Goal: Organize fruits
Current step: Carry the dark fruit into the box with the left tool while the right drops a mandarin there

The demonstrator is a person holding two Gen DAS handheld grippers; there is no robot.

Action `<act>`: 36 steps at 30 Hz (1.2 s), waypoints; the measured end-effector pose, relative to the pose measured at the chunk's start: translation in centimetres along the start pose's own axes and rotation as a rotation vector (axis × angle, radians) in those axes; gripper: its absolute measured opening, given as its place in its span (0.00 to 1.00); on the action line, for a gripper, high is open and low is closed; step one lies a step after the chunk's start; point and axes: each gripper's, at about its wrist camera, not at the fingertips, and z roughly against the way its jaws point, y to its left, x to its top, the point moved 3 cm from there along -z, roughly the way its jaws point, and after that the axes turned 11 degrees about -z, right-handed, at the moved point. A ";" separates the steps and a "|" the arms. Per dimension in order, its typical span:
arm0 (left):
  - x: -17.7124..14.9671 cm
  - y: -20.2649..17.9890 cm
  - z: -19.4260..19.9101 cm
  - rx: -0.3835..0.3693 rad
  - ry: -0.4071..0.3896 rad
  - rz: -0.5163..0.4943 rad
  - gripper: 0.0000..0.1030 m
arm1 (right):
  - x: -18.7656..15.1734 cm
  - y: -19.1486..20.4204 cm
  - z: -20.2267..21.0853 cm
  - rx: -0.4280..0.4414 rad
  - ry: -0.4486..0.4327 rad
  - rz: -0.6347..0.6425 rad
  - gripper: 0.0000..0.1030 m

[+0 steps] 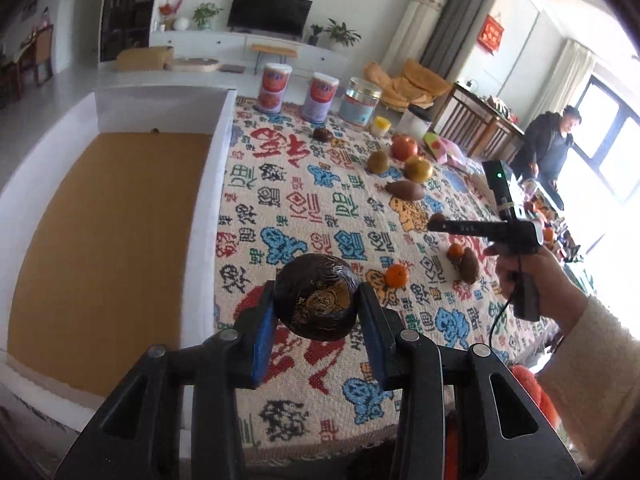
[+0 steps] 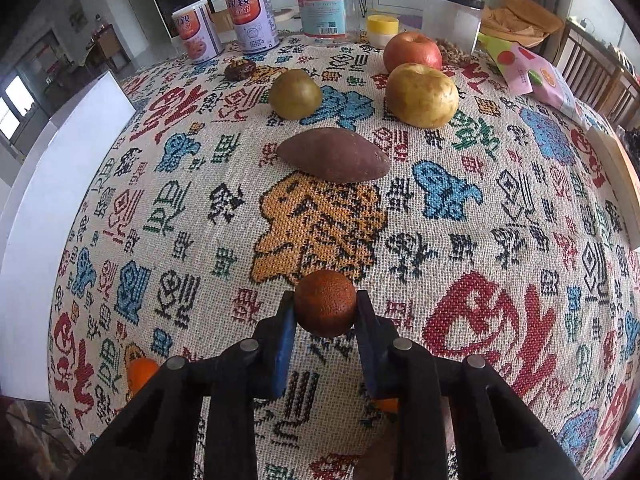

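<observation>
My left gripper [image 1: 316, 300] is shut on a dark, wrinkled round fruit [image 1: 316, 296], held above the patterned cloth just right of a white box [image 1: 208, 184] with a brown floor. My right gripper [image 2: 325, 310] is shut on a small brown-orange round fruit [image 2: 325, 308] low over the cloth; it also shows in the left wrist view [image 1: 436, 224]. On the cloth lie a sweet potato [image 2: 334, 156], a green-brown fruit [image 2: 295, 94], a yellow pear [image 2: 421, 95], a red apple [image 2: 412, 54], a small dark fruit [image 2: 240, 70] and a tangerine [image 1: 397, 275].
Two cans [image 2: 224, 28], a clear jar [image 2: 328, 8], a yellow-lidded cup [image 2: 382, 30] and a black-lidded container [image 2: 452, 20] stand along the far edge. A pink snack bag [image 2: 536, 76] lies at the right. A person [image 1: 548, 148] stands beyond the table.
</observation>
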 end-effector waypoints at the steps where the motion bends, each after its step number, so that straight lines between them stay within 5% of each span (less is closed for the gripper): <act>1: 0.4 1.3 0.7 0.042 -0.008 0.010 0.38 | -0.3 1.4 1.1 0.035 -0.014 0.016 0.28; 5: -0.3 7.1 0.9 0.239 0.022 0.076 0.38 | -2.5 10.8 5.4 0.269 -0.026 0.093 0.28; 12: -4.8 12.7 0.0 0.342 0.131 0.191 0.39 | -9.6 29.2 9.0 0.634 0.100 0.283 0.28; 17: -5.7 13.0 -0.1 0.364 0.160 0.185 0.45 | -12.3 35.7 7.1 0.616 0.160 0.363 0.30; 18: -5.7 12.9 0.0 0.373 0.155 0.182 0.59 | -12.4 36.1 6.5 0.597 0.165 0.359 0.33; 19: -5.6 12.6 0.4 0.382 0.138 0.176 0.69 | -12.5 36.1 6.2 0.587 0.169 0.352 0.50; 20: -5.5 12.3 0.6 0.391 0.119 0.166 0.71 | -12.4 35.7 6.2 0.588 0.164 0.337 0.68; 21: -5.2 11.8 0.9 0.397 0.104 0.148 0.71 | -12.3 34.9 6.6 0.600 0.144 0.318 0.71; 27: -3.1 4.9 0.6 0.232 0.021 0.021 0.80 | -12.6 25.3 9.8 0.519 -0.032 0.251 0.75; 32: -3.1 -4.9 -3.7 0.018 0.056 -0.164 0.86 | -15.5 11.4 9.9 0.234 -0.200 0.090 0.85; 34: -3.9 -7.7 -6.9 -0.024 0.100 -0.203 0.86 | -16.6 6.5 8.4 0.067 -0.190 0.033 0.85; 36: -4.8 -9.0 -10.0 -0.021 0.144 -0.207 0.86 | -16.9 2.9 7.0 -0.014 -0.172 -0.008 0.85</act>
